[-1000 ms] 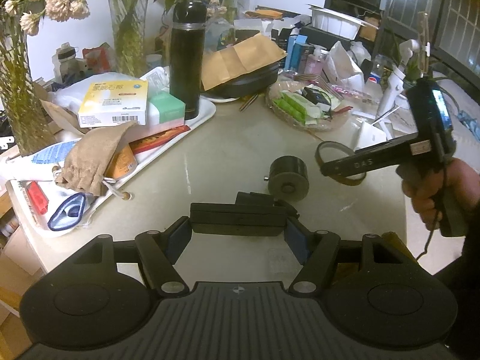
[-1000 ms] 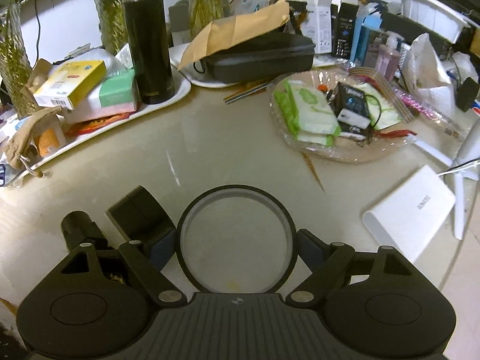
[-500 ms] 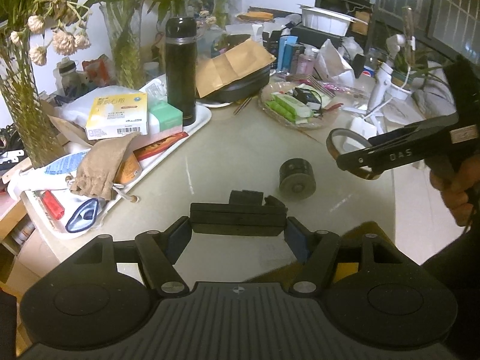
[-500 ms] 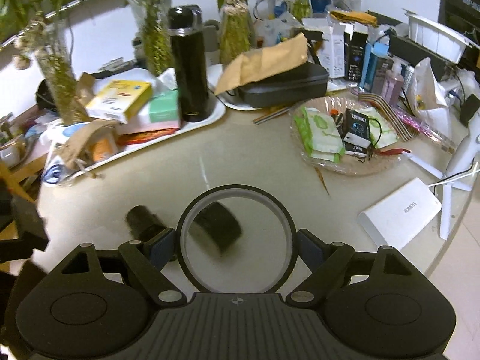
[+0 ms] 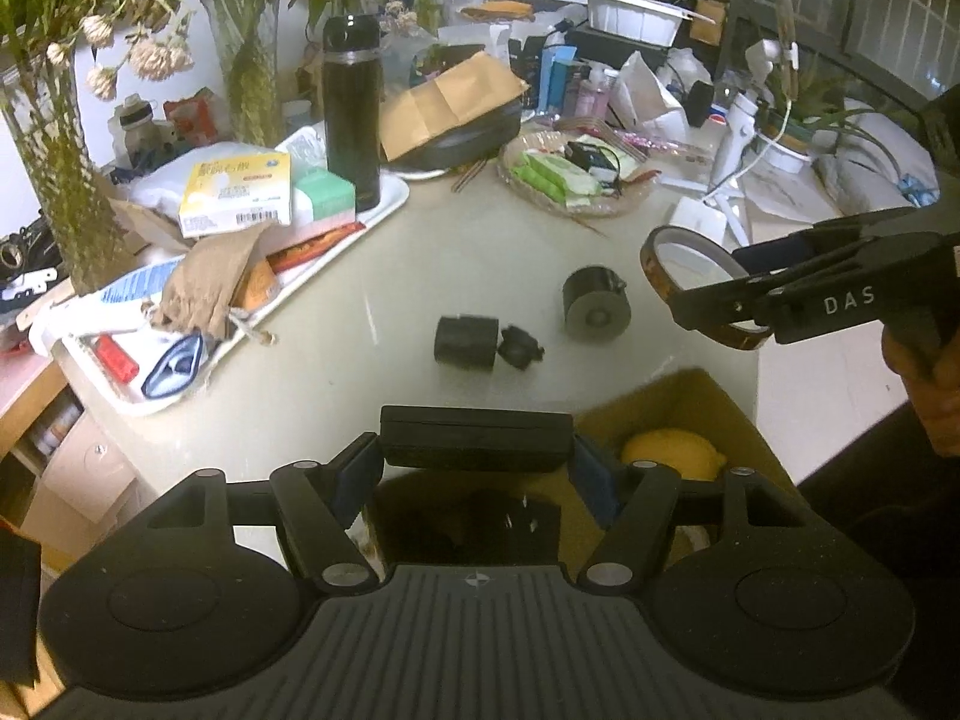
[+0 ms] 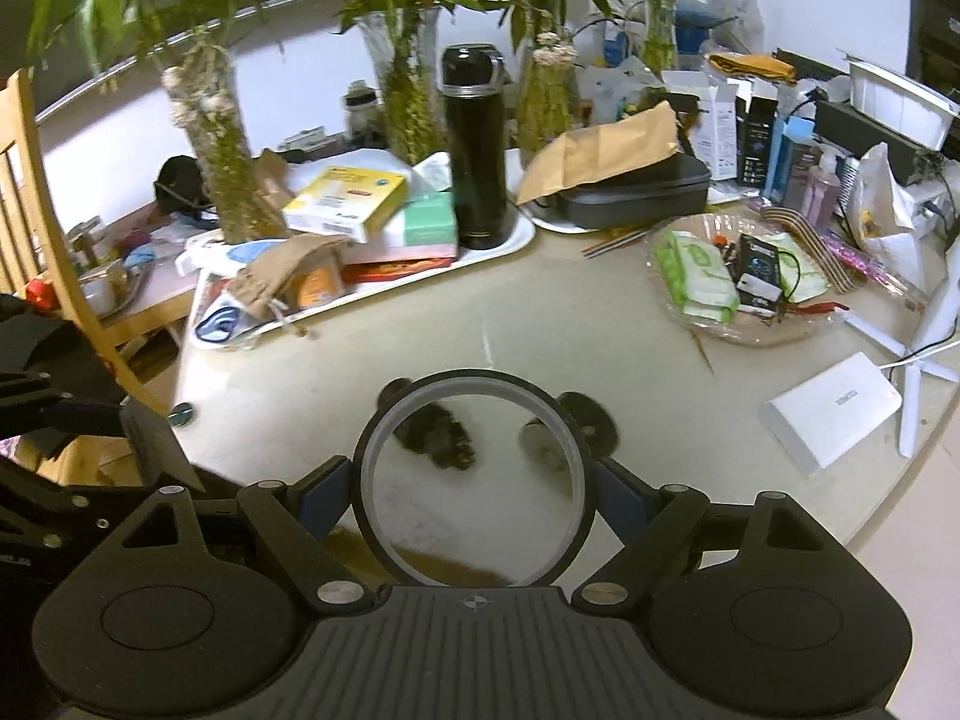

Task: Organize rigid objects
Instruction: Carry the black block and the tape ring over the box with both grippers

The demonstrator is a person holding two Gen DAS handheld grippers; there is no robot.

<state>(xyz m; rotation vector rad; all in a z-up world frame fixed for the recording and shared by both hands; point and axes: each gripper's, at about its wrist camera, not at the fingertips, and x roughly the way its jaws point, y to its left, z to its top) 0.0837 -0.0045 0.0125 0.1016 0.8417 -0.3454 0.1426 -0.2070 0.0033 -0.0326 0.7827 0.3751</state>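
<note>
The left gripper is clamped on a flat black rectangular case, held level above the near edge of the pale beige counter and over an open brown cardboard box that holds a yellow rounded object (possibly a lemon; the view is too dim to be sure). The right gripper pinches a thin ring-shaped roll of amber tape upright between its fingers, in the air above the counter's near edge. On the counter beyond lie a short black cylinder touching a small black knob-like part, and, near them to the right, a black drum with a grey face. A tall black thermos flask stands upright on a white tray further back.
</note>
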